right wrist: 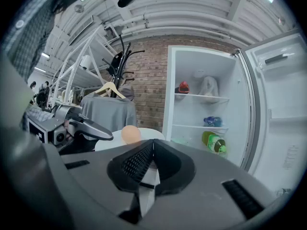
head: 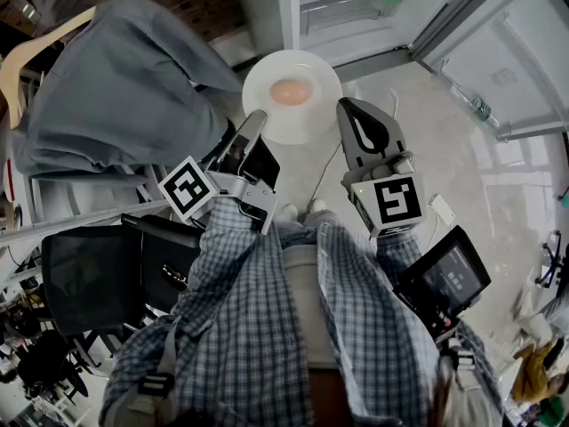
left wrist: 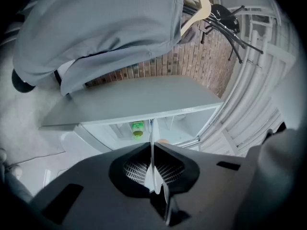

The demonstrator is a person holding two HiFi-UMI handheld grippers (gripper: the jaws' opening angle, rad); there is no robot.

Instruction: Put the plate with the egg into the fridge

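Grey shirt on a hanger hangs close on the left, just beside my left gripper; a snag risk, I'd say. Left jaws pinch the near-left rim of the plate, with the egg sitting mid-plate. Right gripper jaws are pressed together, empty, tip just beside the plate's right rim; can't tell if touching.

Progress: plate is up and held in front of the fridge, door already open at right, plate not yet inside. Left to do: reach in, set it on a shelf, let go.

Shelves are partly taken: green bottle low, white bag higher. A one-sided grip means the egg may roll if the plate tips.
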